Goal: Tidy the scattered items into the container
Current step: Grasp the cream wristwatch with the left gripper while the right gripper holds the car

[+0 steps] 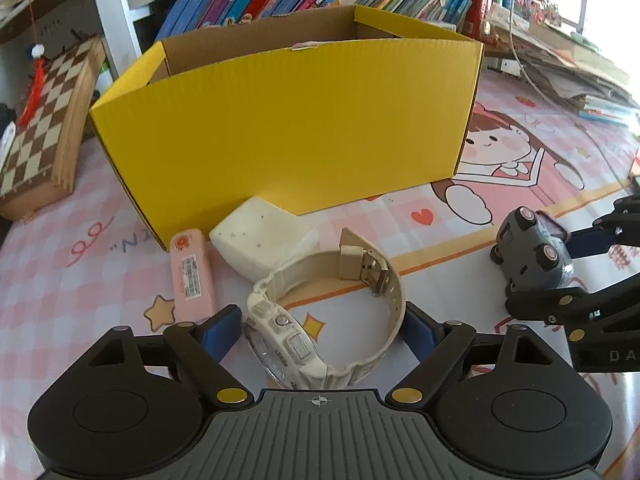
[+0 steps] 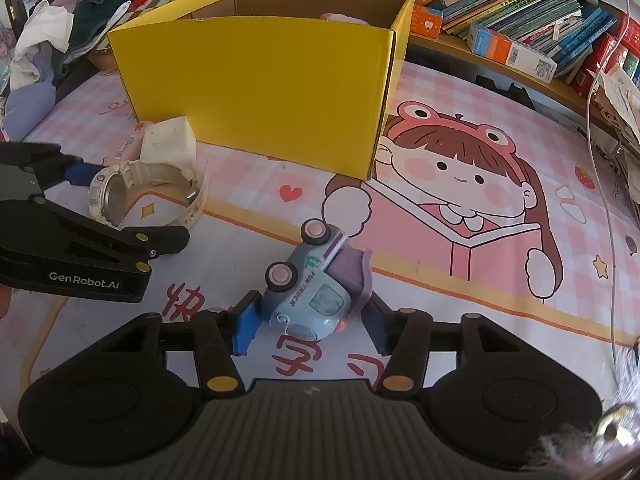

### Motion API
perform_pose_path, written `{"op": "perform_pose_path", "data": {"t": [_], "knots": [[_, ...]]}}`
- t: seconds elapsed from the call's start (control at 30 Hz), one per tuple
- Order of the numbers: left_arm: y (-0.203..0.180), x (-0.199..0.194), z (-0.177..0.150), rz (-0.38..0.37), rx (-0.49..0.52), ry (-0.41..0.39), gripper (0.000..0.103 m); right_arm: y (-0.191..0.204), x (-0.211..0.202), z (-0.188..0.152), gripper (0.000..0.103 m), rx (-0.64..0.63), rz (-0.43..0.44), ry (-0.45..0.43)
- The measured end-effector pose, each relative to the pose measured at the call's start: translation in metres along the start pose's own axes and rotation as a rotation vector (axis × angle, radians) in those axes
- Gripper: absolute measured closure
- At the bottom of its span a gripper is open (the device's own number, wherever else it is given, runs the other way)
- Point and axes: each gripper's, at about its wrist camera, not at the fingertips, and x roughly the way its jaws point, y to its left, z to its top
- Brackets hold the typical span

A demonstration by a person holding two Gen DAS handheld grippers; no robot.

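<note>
The black body of the left tongs [image 2: 80, 196] reads "GenRobot.AI"; the pale blue toy truck [image 2: 306, 292], lying on its side with pink wheels, reads "FUN TRUCK". The right tongs [image 2: 310, 326] straddle the truck at lower centre, pads not pressing. The left tongs [image 1: 320, 330] stand open around the white plastic wristwatch [image 1: 320, 312]. The open yellow corrugated cardboard box [image 1: 288, 128] stands upper centre on the pink cartoon-printed tabletop [image 1: 500, 208].

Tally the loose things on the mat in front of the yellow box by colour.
White: 2, the watch and the foam block
Pink: 1, the slim case
Blue-grey: 1, the toy truck
Total: 4
</note>
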Motion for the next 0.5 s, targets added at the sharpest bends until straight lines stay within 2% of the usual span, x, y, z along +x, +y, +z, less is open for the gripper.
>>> {"op": "perform_pose_path", "data": {"t": [0.13,0.27,0.33,0.5], "knots": [[0.003,-0.002,-0.001,-0.021,-0.015,-0.002,0.028,0.000,0.001,0.000,0.046,0.006,-0.004,0.004],[0.006,-0.006,-0.004,-0.029,-0.025,0.000,0.032,0.000,0.002,0.000,0.054,0.015,0.001,0.008],[0.008,-0.008,-0.005,-0.038,-0.042,0.008,0.035,0.000,0.001,-0.001,0.054,0.016,-0.001,0.007],[0.014,-0.020,-0.010,-0.070,-0.096,0.016,0.037,0.000,-0.003,-0.001,0.054,0.025,-0.002,-0.002]]}}
